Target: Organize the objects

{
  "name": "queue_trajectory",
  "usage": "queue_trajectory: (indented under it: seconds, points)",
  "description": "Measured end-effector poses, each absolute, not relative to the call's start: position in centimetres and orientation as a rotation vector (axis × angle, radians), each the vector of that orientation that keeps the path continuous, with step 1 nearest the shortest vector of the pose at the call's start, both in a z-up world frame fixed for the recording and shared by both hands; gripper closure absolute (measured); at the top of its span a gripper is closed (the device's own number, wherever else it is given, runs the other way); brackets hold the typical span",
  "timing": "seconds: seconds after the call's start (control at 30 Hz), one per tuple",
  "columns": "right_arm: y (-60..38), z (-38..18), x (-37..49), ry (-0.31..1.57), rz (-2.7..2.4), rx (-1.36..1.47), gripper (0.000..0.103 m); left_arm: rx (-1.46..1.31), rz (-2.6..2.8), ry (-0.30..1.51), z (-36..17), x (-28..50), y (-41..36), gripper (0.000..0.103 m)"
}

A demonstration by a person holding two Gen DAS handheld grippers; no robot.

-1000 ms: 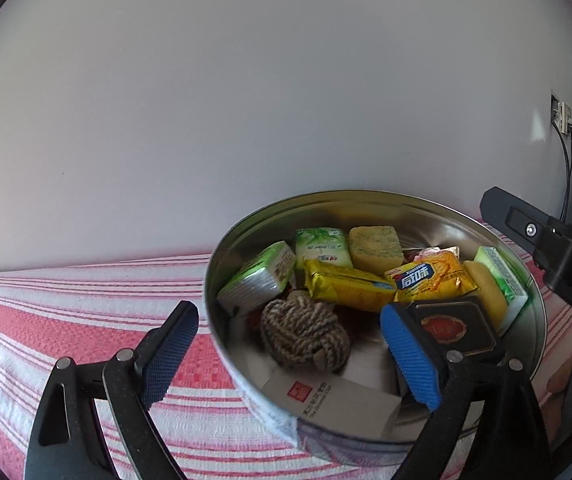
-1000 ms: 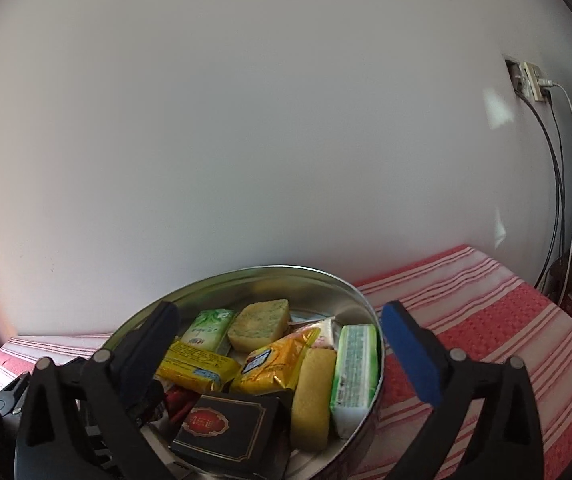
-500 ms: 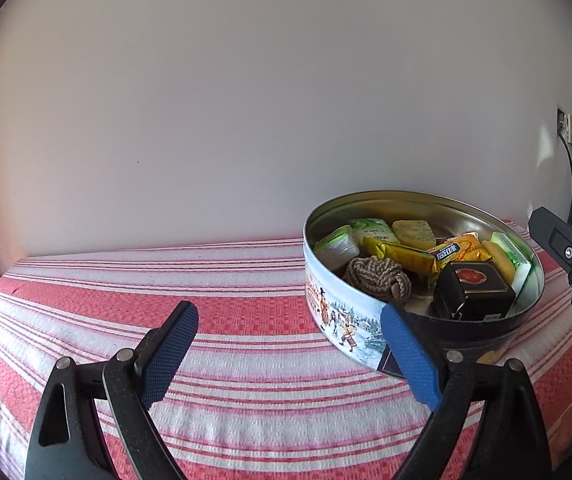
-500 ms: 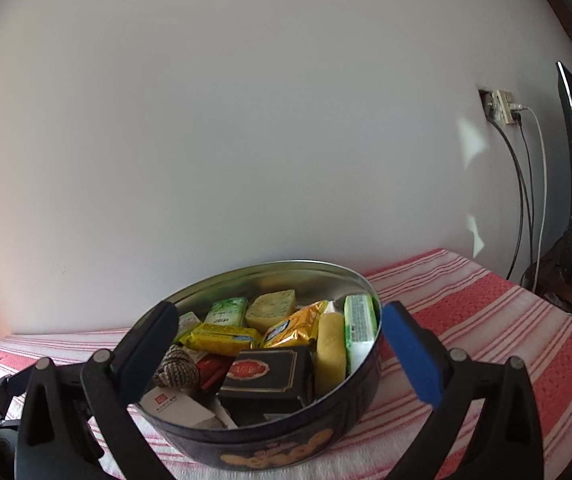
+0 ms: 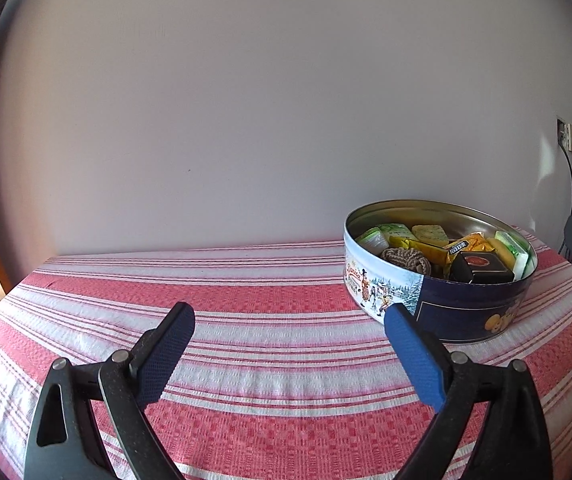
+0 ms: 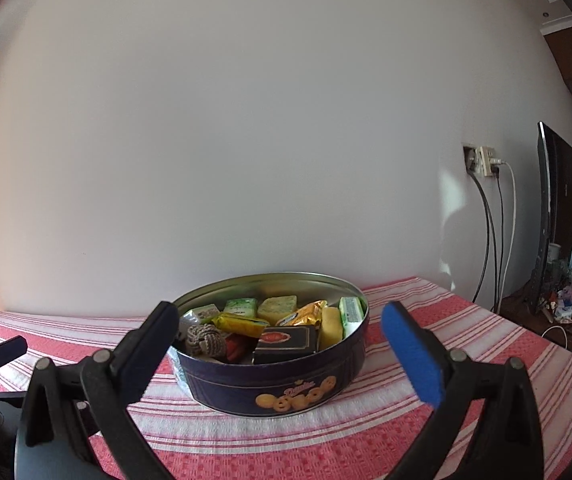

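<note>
1. Both grippers pulled back from the tin (image 6: 273, 384); it filled both views a second ago.
2. Tin: centre of right view, right side of left view, on striped surface (image 5: 245, 320).
3. Left gripper (image 5: 290, 354): jaws spread, opening, nothing between.
4. Right gripper (image 6: 277, 354): jaws spread, empty.

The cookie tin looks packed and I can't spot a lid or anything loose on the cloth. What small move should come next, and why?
Probably pause and hold both tools back. The cookie tin stands full on the striped cloth, the left tool, its jaws opening, and the right tool hold nothing, and no loose item or lid is in view. Panning a camera to look for a lid seems sensible.
</note>
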State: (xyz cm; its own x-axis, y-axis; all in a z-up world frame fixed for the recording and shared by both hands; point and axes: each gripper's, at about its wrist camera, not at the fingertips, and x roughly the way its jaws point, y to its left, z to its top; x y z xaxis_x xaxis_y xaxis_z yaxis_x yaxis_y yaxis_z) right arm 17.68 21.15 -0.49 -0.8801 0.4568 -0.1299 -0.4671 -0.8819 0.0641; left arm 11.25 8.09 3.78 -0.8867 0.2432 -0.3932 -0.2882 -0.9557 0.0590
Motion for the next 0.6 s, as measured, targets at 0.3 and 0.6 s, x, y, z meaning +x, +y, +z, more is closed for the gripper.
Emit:
queue_trajectory:
  seconds: [0.3,0.6]
  points:
    - [19.7,-0.3,18.2,0.077,2.66,-0.142,0.0,-0.558,2.809,0.216,3.8,11.5,8.5,0.005]
    - [19.7,-0.2,18.4,0.106,2.665,-0.157,0.0,-0.574,2.829,0.218,3.7,11.4,8.5,0.004]
